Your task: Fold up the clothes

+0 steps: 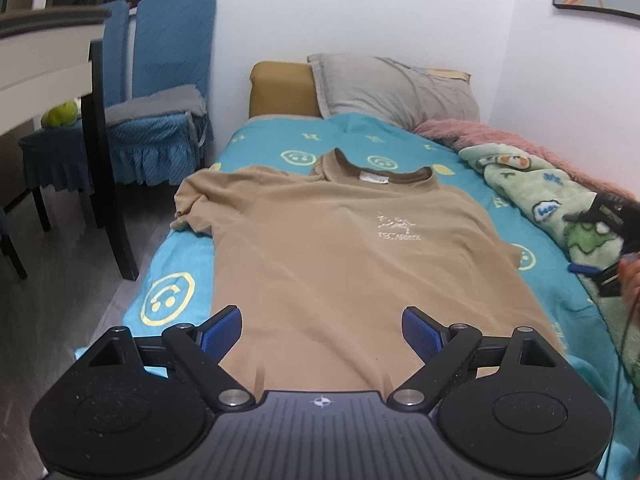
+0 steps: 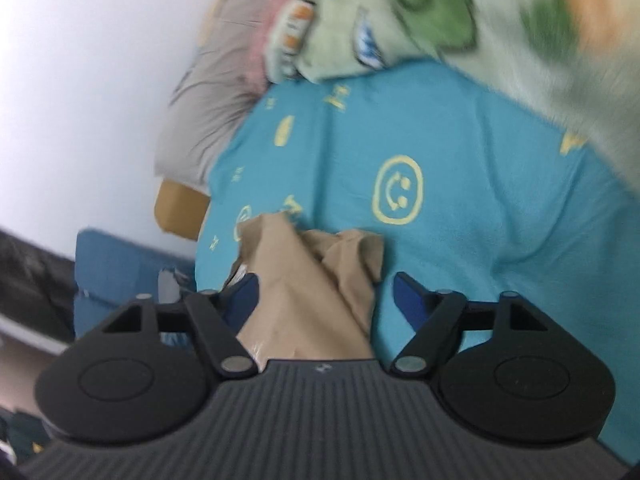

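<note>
Left hand-held gripper [image 1: 322, 330]: pointing forward and downward, its two blue-padded fingers [image 1: 224, 330] standing wide apart with nothing pressed between them. Right hand-held gripper [image 2: 324, 300]: rolled to one side, so that its own view is tilting sharply; its blue-padded fingers [image 2: 408, 296] are parted, and the pads are not visibly pressing on anything, though blur is limiting the reading. In the left wrist view, the right hand-held gripper is appearing at the right edge, with part of the person's hand [image 1: 630, 280] gripping its body behind the fingers.
</note>
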A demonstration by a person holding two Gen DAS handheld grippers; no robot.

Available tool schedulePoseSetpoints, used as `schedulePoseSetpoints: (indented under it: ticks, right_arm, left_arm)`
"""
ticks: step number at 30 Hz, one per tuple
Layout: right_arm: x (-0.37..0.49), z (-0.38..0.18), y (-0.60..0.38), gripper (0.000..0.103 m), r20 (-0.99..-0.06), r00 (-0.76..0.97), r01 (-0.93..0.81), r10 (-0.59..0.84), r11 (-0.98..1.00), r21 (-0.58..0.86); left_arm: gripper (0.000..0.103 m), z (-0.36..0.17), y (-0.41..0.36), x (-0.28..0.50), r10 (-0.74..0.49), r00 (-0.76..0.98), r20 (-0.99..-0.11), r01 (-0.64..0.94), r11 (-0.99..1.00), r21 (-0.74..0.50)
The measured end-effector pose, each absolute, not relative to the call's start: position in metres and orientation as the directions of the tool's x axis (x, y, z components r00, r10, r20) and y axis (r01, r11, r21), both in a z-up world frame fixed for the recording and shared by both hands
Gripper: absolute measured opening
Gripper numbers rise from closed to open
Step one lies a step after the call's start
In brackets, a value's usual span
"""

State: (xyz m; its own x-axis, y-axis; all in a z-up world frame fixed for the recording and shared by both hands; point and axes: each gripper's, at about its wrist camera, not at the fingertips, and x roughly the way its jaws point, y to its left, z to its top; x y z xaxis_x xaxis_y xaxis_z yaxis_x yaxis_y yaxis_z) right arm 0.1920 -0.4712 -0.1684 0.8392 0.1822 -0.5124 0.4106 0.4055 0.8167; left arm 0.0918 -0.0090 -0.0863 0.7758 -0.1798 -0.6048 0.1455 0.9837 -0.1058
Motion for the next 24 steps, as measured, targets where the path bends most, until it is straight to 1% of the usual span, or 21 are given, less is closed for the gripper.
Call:
schedulePoseSetpoints:
  ticks: [2, 6, 7, 9, 10, 11, 12, 14, 15, 20, 22, 24]
  right_arm:
    - [0.212, -0.188, -0.472, 0.067, -0.521, 0.833, 0.423, 0.188, 0.39, 0.818]
    - [0.256, -0.217, -0.467, 0.067, -0.558, 0.814, 0.446, 0.162, 0.44, 0.779]
    - [0.263, -0.223, -0.466, 0.066, -0.553, 0.816, 0.438, 0.17, 0.442, 0.782]
    - [0.276, -0.233, -0.463, 0.059, -0.543, 0.819, 0.421, 0.186, 0.448, 0.789]
    - [0.282, -0.231, -0.46, 0.041, -0.531, 0.824, 0.393, 0.199, 0.475, 0.788]
    - [0.288, -0.229, -0.455, 0.016, -0.52, 0.821, 0.362, 0.238, 0.488, 0.794]
    - [0.291, -0.223, -0.452, 0.011, -0.514, 0.822, 0.339, 0.246, 0.515, 0.788]
    - [0.296, -0.211, -0.444, 0.008, -0.503, 0.824, 0.291, 0.262, 0.566, 0.771]
    - [0.295, -0.202, -0.443, 0.008, -0.498, 0.835, 0.281, 0.233, 0.599, 0.75]
    - [0.267, -0.173, -0.475, 0.007, -0.445, 0.895, 0.346, 0.026, 0.589, 0.731]
    - [0.249, -0.167, -0.486, 0.007, -0.434, 0.899, 0.382, -0.061, 0.594, 0.708]
    - [0.232, -0.168, -0.497, 0.007, -0.441, 0.89, 0.421, -0.116, 0.58, 0.697]
  left_arm:
    - [0.089, -0.094, -0.008, 0.1, -0.173, 0.772, -0.611, 0.138, 0.985, -0.105]
    - [0.089, -0.107, -0.009, 0.117, -0.167, 0.763, -0.624, 0.128, 0.986, -0.107]
    - [0.089, -0.109, -0.008, 0.121, -0.166, 0.759, -0.629, 0.125, 0.986, -0.11]
    - [0.089, -0.114, -0.008, 0.128, -0.165, 0.752, -0.638, 0.117, 0.986, -0.117]
    - [0.089, -0.115, -0.007, 0.131, -0.168, 0.749, -0.641, 0.116, 0.986, -0.123]
    - [0.089, -0.117, -0.007, 0.133, -0.173, 0.746, -0.643, 0.116, 0.985, -0.131]
    - [0.089, -0.118, -0.006, 0.134, -0.179, 0.744, -0.644, 0.116, 0.983, -0.139]
    - [0.089, -0.119, -0.007, 0.136, -0.19, 0.738, -0.648, 0.114, 0.981, -0.157]
    - [0.089, -0.119, -0.007, 0.137, -0.194, 0.737, -0.647, 0.115, 0.98, -0.163]
    - [0.089, -0.117, -0.007, 0.134, -0.208, 0.745, -0.634, 0.121, 0.977, -0.178]
    - [0.089, -0.115, -0.006, 0.133, -0.212, 0.75, -0.626, 0.121, 0.975, -0.185]
    - [0.089, -0.114, -0.006, 0.131, -0.215, 0.755, -0.619, 0.123, 0.974, -0.188]
